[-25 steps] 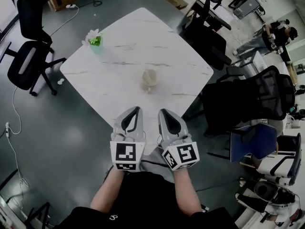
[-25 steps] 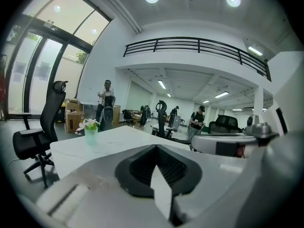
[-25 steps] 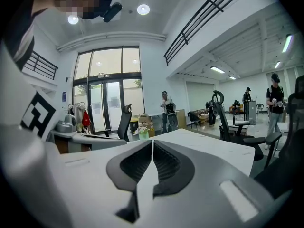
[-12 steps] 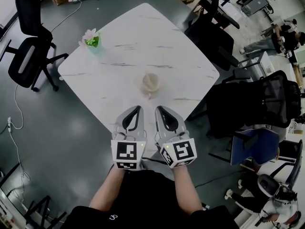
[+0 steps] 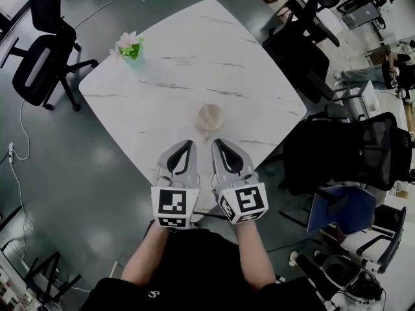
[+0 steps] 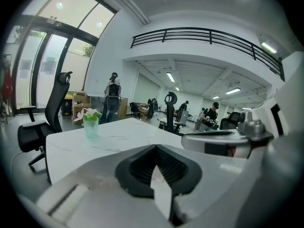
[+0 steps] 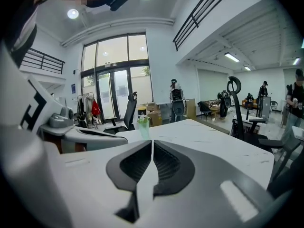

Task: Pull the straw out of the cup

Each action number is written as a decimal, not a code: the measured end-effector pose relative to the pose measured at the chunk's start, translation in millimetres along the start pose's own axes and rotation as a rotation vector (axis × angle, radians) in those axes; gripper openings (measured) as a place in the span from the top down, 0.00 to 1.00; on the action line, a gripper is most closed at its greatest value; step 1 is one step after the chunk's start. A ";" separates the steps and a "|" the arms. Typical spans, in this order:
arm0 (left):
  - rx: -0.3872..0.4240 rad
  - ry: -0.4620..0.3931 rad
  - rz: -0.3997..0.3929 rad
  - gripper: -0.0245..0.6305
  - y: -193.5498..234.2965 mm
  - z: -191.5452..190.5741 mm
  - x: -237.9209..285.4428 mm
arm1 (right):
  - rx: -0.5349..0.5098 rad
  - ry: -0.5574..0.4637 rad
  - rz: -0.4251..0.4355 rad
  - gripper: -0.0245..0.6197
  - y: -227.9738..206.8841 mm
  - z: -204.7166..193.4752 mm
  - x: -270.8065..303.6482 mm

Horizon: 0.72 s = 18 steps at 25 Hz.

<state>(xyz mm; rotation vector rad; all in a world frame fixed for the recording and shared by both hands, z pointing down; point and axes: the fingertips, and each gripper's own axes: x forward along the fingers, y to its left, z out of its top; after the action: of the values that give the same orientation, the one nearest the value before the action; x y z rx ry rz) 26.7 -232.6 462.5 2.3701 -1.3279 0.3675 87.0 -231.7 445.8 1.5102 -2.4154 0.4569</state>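
A pale cup (image 5: 210, 116) stands on the white marble table (image 5: 194, 63), towards its near corner. A short pale stub juts from the cup's near side; whether it is the straw I cannot tell. My left gripper (image 5: 189, 143) and right gripper (image 5: 216, 141) are held side by side just short of the cup, pointing at it and apart from it. Both are shut with nothing between the jaws: the left gripper (image 6: 155, 147) tips meet, and the right gripper (image 7: 152, 142) shows only a hairline slit. In both gripper views the jaws hide the cup.
A small green cup with a flower (image 5: 131, 48) (image 6: 90, 125) (image 7: 144, 125) stands near the table's far left corner. Black office chairs stand at the left (image 5: 40, 70) and at the right (image 5: 305, 54) (image 5: 363, 144). People work at desks far right.
Both grippers have moved forward together over the table's near corner, and the gap to the cup has shrunk. Their jaws look the same as before.
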 end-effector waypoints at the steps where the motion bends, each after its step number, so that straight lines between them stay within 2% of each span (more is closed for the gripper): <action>1: -0.003 0.001 0.004 0.96 1.1 -0.3 2.0 | -0.003 0.006 0.003 0.94 -1.8 -0.7 3.0; 7: -0.016 0.010 0.019 0.96 4.8 -2.2 15.9 | -0.007 0.051 0.031 0.89 -11.0 -7.5 21.7; 18: -0.044 0.031 0.051 0.96 14.7 -5.2 37.4 | -0.075 0.145 0.071 0.85 -24.4 -15.3 58.4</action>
<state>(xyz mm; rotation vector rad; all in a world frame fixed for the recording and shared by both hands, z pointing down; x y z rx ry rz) 33.3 -265.3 485.6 2.2885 -1.3705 0.3846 84.7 -283.7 484.9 1.3170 -2.3522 0.4671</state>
